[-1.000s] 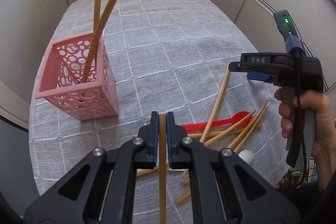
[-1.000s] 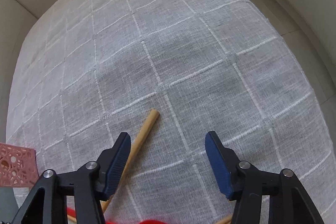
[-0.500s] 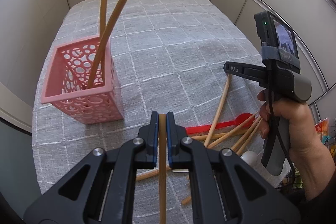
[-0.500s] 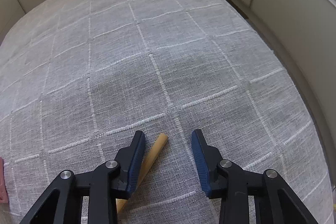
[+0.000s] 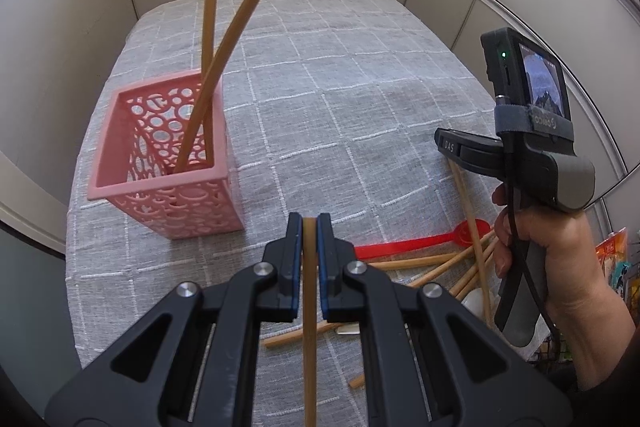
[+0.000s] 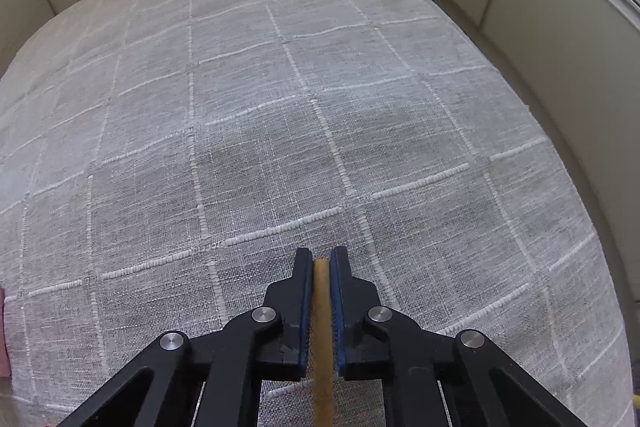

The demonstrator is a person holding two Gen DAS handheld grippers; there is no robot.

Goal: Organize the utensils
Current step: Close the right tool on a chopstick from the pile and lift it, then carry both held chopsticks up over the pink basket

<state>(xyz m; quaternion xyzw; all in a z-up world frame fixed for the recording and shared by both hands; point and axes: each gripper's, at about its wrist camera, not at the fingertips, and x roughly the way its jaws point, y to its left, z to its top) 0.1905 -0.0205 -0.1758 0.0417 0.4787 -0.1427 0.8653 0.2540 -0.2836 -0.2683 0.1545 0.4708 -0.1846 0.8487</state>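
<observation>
**Two chopsticks held, one in each gripper, with the pink holder waiting**

A wooden chopstick (image 5: 309,307) is pinched between the pressed-together fingers of the left gripper (image 5: 309,227), with its top end just proud of the fingertips and its length running back under the tool. It is held lengthwise along the fingers, a grip that suits lowering it end-first into a narrow opening. The pink holder (image 5: 168,163) stands upright on the grey checked tablecloth (image 5: 360,87), ahead of this gripper and to its left, near but not touching. Two chopsticks (image 5: 208,67) are already stood inside it, leaning against its far corner and reaching well above the rim.

In the right wrist view, a second chopstick (image 6: 323,327) is clamped between the closed fingers of the right gripper (image 6: 321,259), again aligned with the fingers, its tip just short of the fingertips. Whether this stick has been lifted clear of the cloth cannot be told.

The remaining utensils lie in a loose heap at the near right of the table: several more chopsticks (image 5: 448,267), crossed over one another, and a red spoon (image 5: 420,241) among them. A white object is partly hidden under the pile and cannot be identified.

The task is judged to be partly done. The holder's open top is small, so each stick is best brought above the rim and tilted upright before release.
</observation>
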